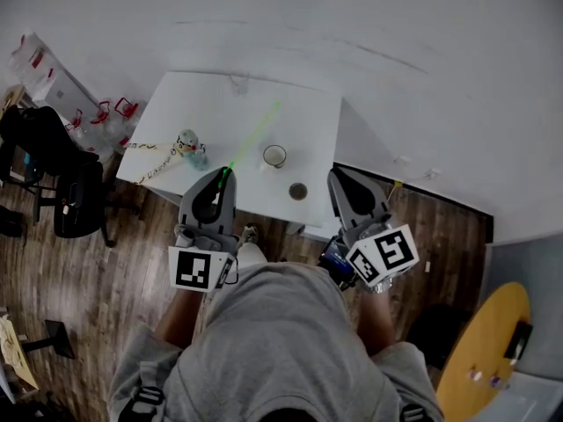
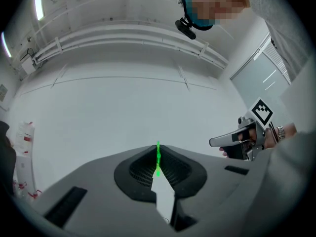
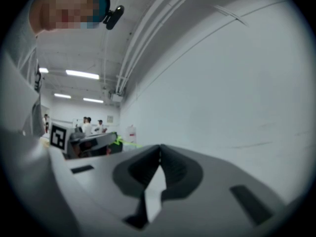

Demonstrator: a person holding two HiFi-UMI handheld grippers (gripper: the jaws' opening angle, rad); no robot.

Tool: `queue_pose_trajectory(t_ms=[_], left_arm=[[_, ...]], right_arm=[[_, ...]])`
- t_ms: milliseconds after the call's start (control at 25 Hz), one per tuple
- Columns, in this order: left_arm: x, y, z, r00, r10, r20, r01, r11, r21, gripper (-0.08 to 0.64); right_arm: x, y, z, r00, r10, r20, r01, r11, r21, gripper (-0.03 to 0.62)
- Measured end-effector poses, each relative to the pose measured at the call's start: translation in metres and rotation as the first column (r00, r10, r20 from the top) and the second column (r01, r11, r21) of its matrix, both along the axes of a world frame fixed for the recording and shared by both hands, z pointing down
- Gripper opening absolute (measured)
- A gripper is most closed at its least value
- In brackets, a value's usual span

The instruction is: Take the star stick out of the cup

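Left gripper (image 1: 222, 176): jaws clamped on the near end of the stick (image 1: 255, 135); in its own view the green shaft (image 2: 158, 158) shows pinched at the tips.
Right gripper (image 1: 338, 177): jaws together with nothing between them (image 3: 159, 149); held up at 3 o'clock of the left gripper.
Stick: out of the cup (image 1: 274, 156) and in the air over the table (image 1: 202, 95); it runs from the jaws toward 1 o'clock. The far end is too small to show the star.
Cup: upright on the table, at 2 o'clock of the left jaw tips and just beside the line of the stick, apart from it.
Neighbours: a toy (image 1: 189, 146) at 11 o'clock of the jaw tips; a dark disc (image 1: 298, 191) at 5 o'clock of the cup.
Risk 1, pivot: the hold is at the very end of a long thin shaft, so a quick turn of the hand may let the stick swing in the pads.
Risk 2, slip: the shaft is narrow; if the jaws ease, it probably drops onto the table, or rolls off the near edge to the floor.
Risk 3, sweep: a swing toward 3 o'clock may bring the shaft against the cup and tip it; one toward 9 o'clock may strike the toy.
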State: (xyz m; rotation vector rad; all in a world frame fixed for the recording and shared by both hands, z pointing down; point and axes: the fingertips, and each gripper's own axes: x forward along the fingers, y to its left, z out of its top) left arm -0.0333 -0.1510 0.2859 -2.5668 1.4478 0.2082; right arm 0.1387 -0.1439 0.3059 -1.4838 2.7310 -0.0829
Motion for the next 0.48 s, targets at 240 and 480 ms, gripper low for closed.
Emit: queue_pose_trajectory(t_ms=[240,480], left_arm=[[0.0039,-0.0017,0.002,1.0,0.004,-0.002,-0.004,1.0,-0.022,0.046],[0.0063,-0.0059,0.0046,1.0,0.008,0.0,-0.008,0.999,-0.038,0.046]], right_arm=[[0.0047,-0.0017,0.003,1.0,0.013,0.007,-0.013,1.0,-0.01,0.035],[0.0059,-0.0047,0.005,1.0,0.015,0.004,-0.015,1.0,-0.019,0.035]])
